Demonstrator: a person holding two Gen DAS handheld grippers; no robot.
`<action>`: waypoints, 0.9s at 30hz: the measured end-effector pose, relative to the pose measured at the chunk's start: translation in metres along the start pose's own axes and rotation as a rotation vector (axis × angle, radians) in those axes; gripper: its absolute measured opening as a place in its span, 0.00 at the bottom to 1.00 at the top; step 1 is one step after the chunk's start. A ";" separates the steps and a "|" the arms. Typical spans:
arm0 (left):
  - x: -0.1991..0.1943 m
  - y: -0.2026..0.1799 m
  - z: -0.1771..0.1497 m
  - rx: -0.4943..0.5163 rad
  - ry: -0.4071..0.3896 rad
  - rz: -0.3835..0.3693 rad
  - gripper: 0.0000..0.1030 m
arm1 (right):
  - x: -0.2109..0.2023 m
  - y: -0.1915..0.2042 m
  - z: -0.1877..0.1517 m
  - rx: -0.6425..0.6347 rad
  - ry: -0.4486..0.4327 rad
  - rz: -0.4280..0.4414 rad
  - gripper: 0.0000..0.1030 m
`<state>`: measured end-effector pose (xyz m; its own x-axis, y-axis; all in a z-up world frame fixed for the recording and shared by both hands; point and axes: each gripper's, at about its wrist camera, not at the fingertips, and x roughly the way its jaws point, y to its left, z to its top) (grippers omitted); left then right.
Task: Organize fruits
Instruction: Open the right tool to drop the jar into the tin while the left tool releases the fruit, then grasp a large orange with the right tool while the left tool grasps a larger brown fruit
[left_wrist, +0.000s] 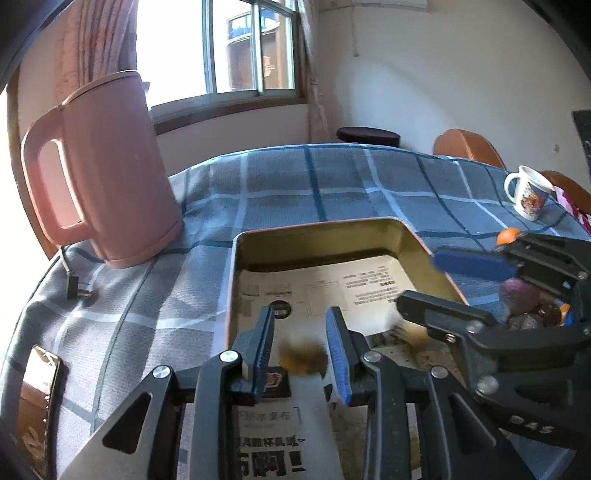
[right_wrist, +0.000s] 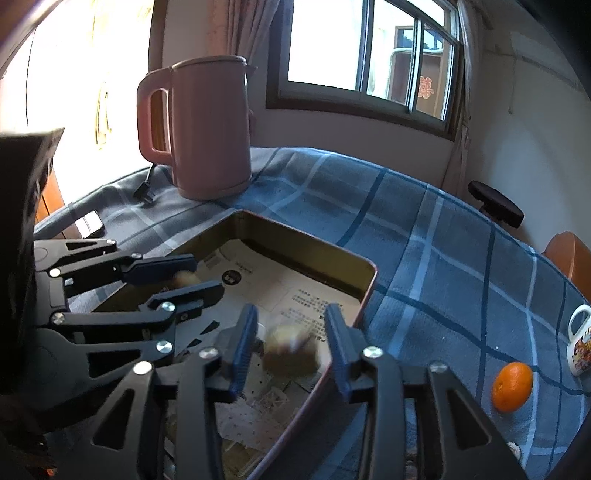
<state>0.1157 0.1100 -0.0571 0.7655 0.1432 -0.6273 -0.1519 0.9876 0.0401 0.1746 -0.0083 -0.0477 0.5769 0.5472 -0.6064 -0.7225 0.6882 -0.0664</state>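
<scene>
A gold metal tin (left_wrist: 317, 236) lined with printed paper sits on the blue checked tablecloth; it also shows in the right wrist view (right_wrist: 365, 288). My left gripper (left_wrist: 301, 347) is open over the tin, with a blurred brown fruit (left_wrist: 303, 360) between and below its fingers. My right gripper (right_wrist: 291, 345) is open over the tin's near right side, with a blurred pale brown fruit (right_wrist: 291, 350) between its fingers, not clamped. The right gripper (left_wrist: 436, 284) also shows in the left wrist view. An orange (right_wrist: 511, 386) lies on the cloth right of the tin.
A pink electric kettle (left_wrist: 107, 170) stands left of the tin, its plug (left_wrist: 79, 290) on the cloth. A white printed mug (left_wrist: 528, 197) stands at the far right. A dark phone-like object (right_wrist: 88, 225) lies at the left. Wooden chairs (left_wrist: 467, 147) stand behind the table.
</scene>
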 end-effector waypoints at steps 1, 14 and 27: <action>-0.001 0.002 0.000 -0.011 -0.002 -0.001 0.36 | -0.002 -0.003 0.000 0.013 -0.007 -0.002 0.60; -0.067 -0.035 -0.024 -0.007 -0.165 -0.093 0.70 | -0.101 -0.049 -0.050 0.088 -0.135 -0.141 0.79; -0.082 -0.144 -0.059 0.193 -0.116 -0.280 0.59 | -0.153 -0.093 -0.144 0.259 -0.155 -0.333 0.81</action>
<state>0.0384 -0.0479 -0.0571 0.8283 -0.1397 -0.5427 0.1864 0.9820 0.0317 0.0981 -0.2249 -0.0629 0.8266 0.3270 -0.4581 -0.3796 0.9248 -0.0249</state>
